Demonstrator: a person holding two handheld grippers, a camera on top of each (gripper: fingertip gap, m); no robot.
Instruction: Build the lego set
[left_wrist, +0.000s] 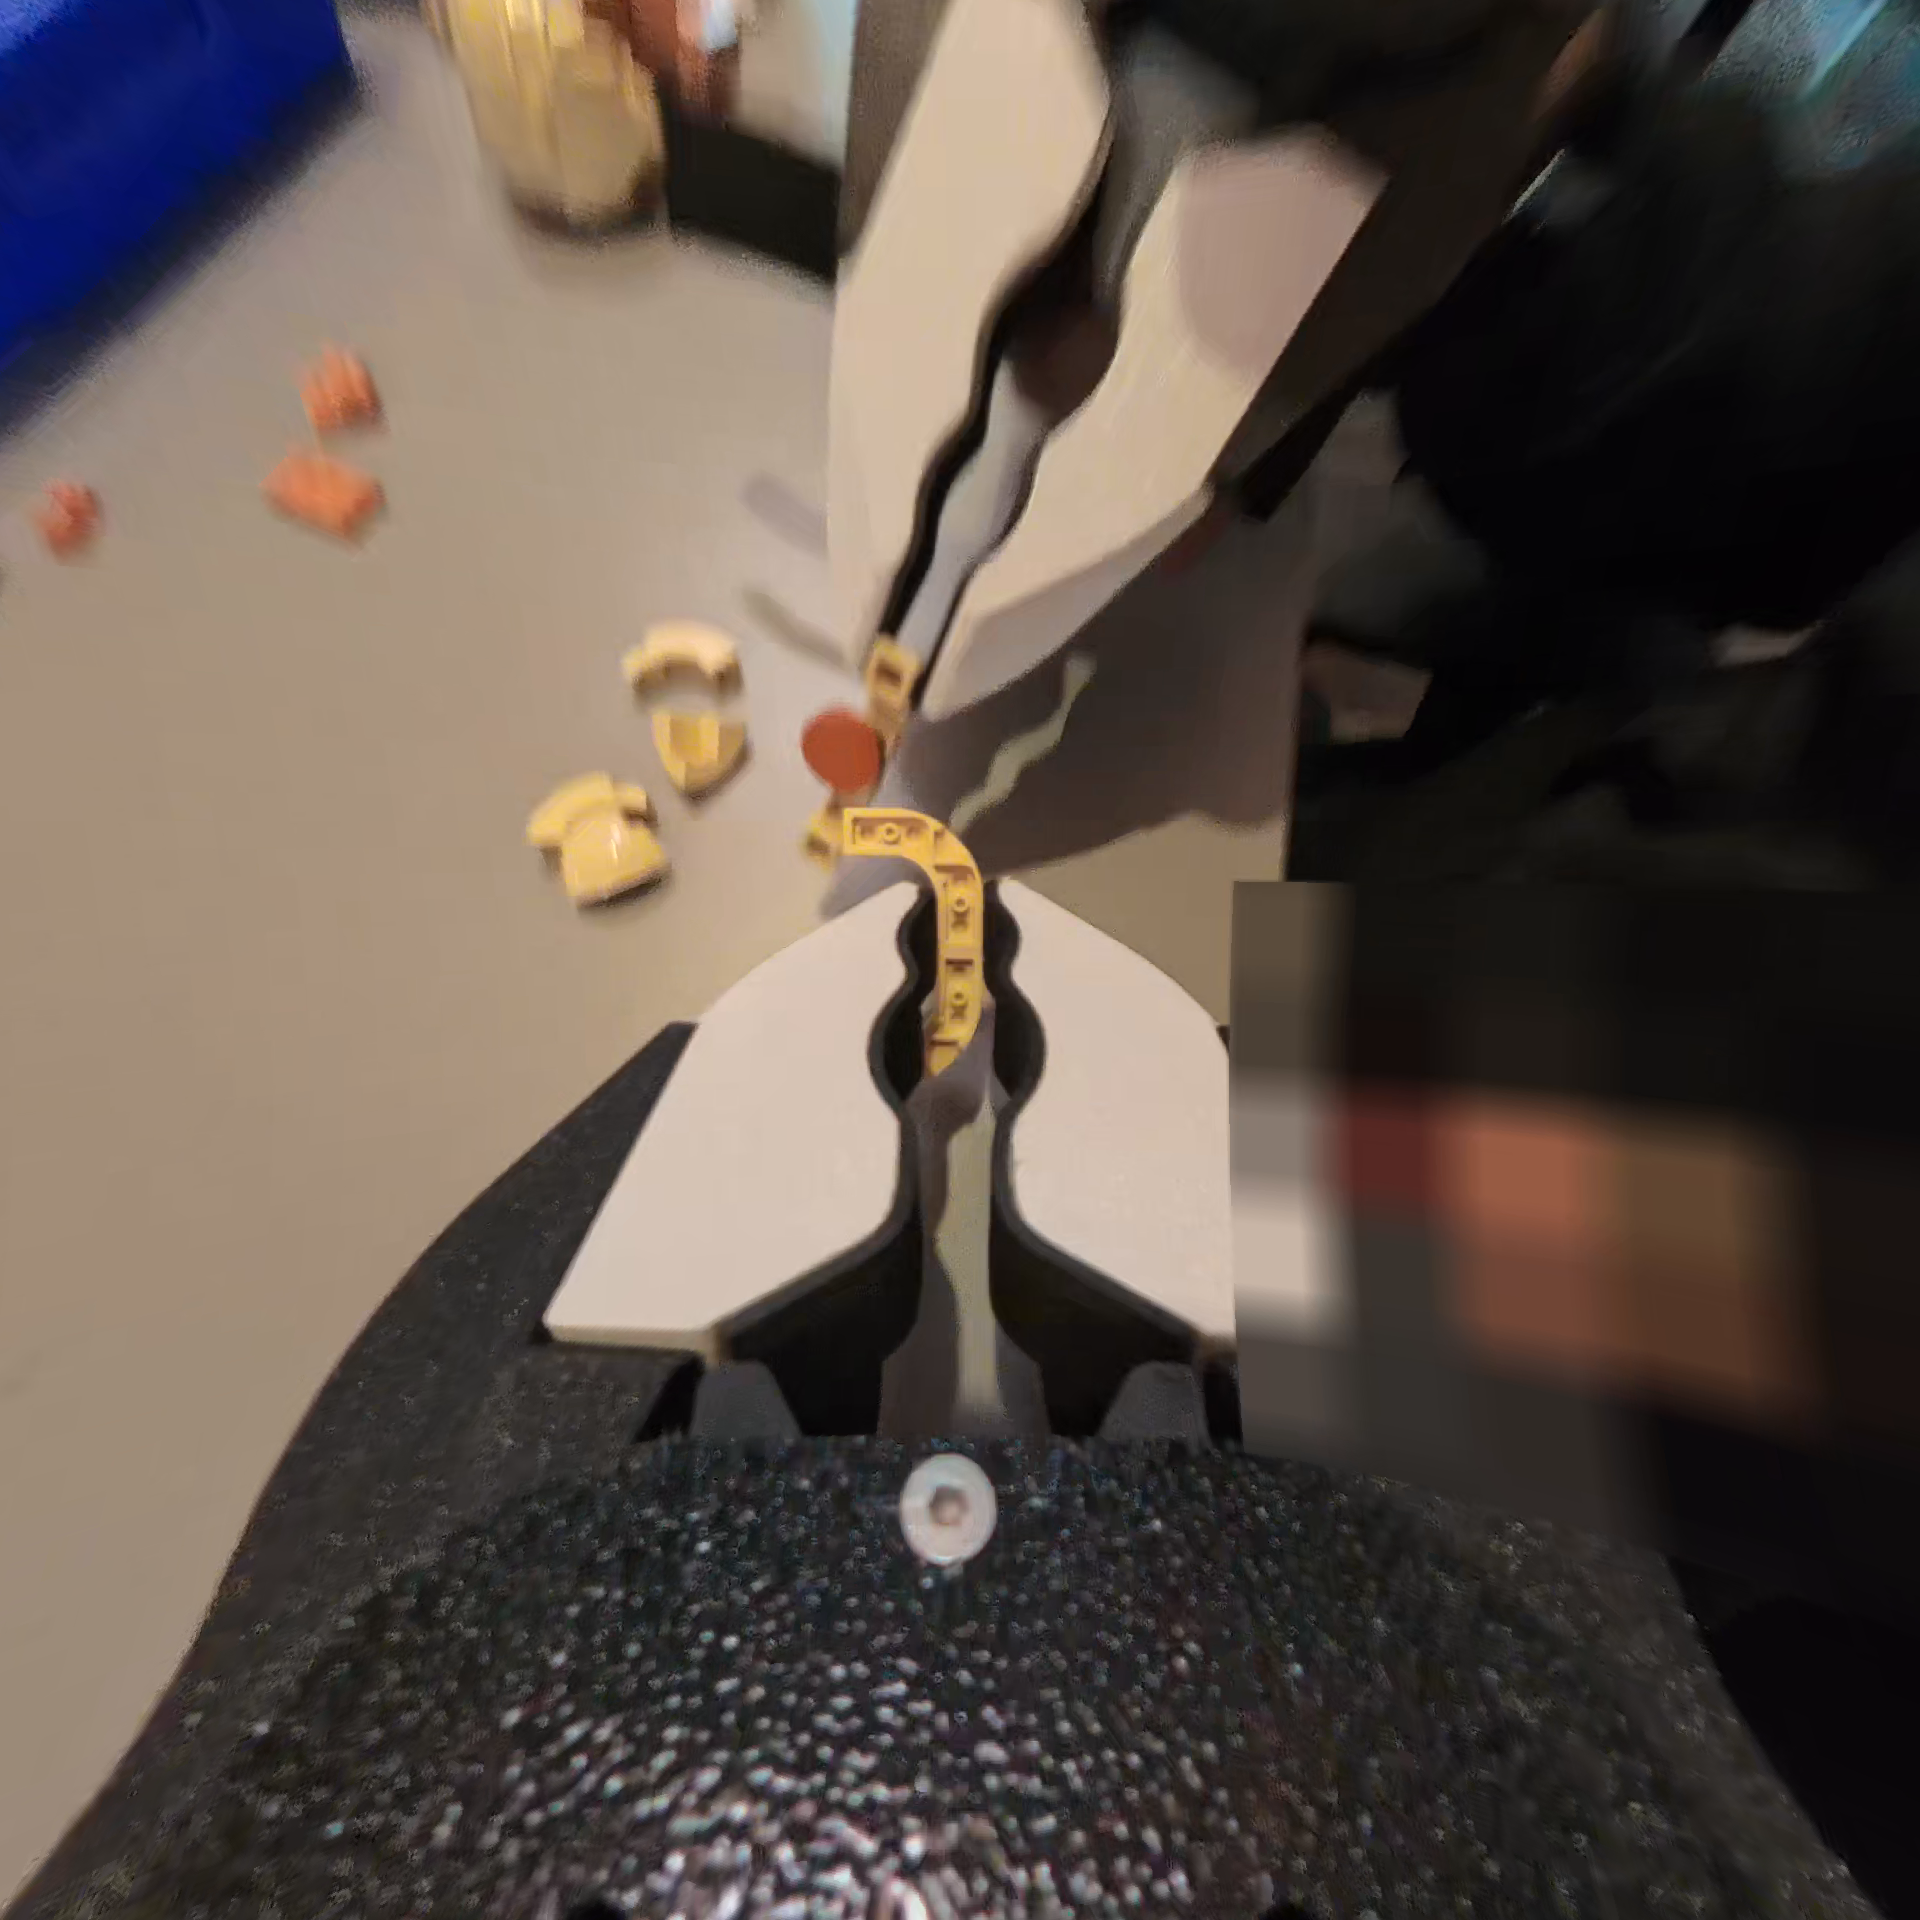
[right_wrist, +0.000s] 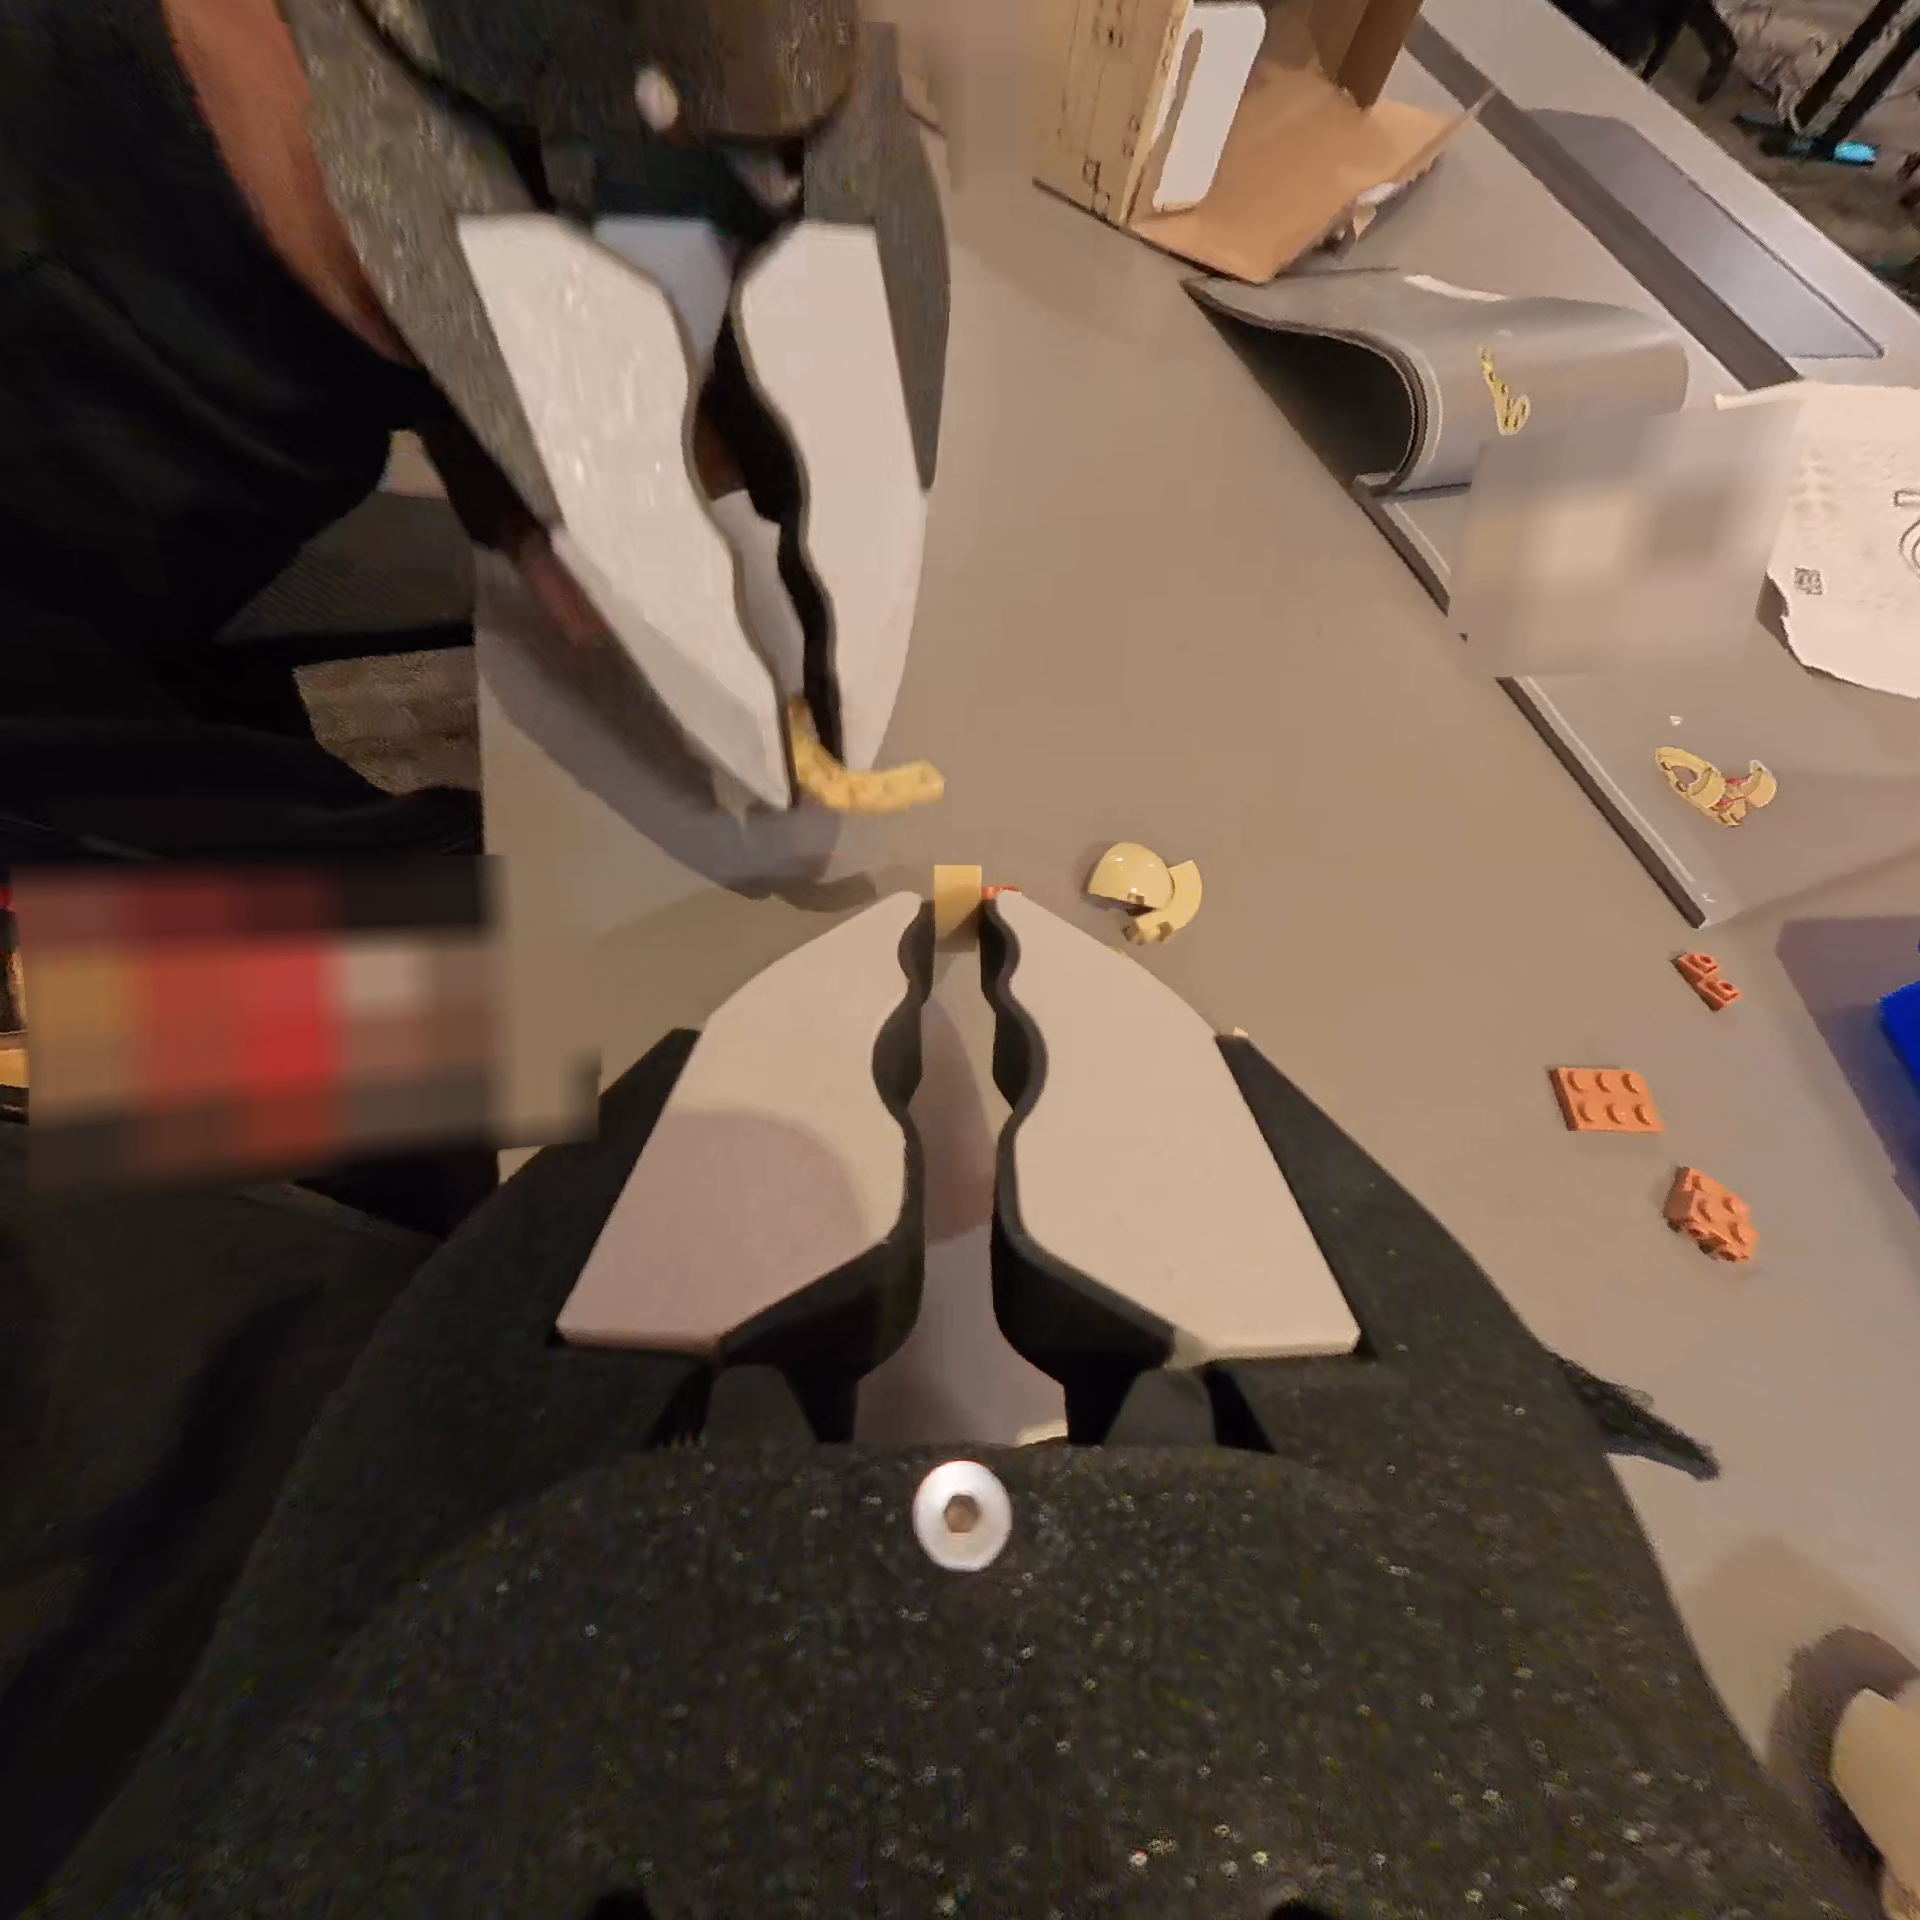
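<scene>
My left gripper (left_wrist: 956, 891) is shut on a curved tan Lego arch piece (left_wrist: 951, 914) that sticks out past its tips. It also shows in the right wrist view (right_wrist: 805, 795), coming in from the upper left with the arch (right_wrist: 868, 784). My right gripper (right_wrist: 956, 920) is shut on a small tan piece (right_wrist: 956, 896). In the left wrist view it (left_wrist: 902, 681) comes down from above with that piece (left_wrist: 890, 673). A red round piece (left_wrist: 840, 750) sits right by it; I cannot tell if they are joined. The two held pieces are close but apart.
Tan rounded pieces (left_wrist: 681, 665) (right_wrist: 1143, 894) and orange plates (right_wrist: 1605, 1096) (right_wrist: 1709, 1210) lie on the grey table (right_wrist: 1195, 644). A grey booklet (right_wrist: 1621, 810), a paper sheet (right_wrist: 1849, 540) and a cardboard box (right_wrist: 1226, 135) stand at the right and back. A blue box (left_wrist: 125, 156) is far left. The grippers are tip to tip, or close to it.
</scene>
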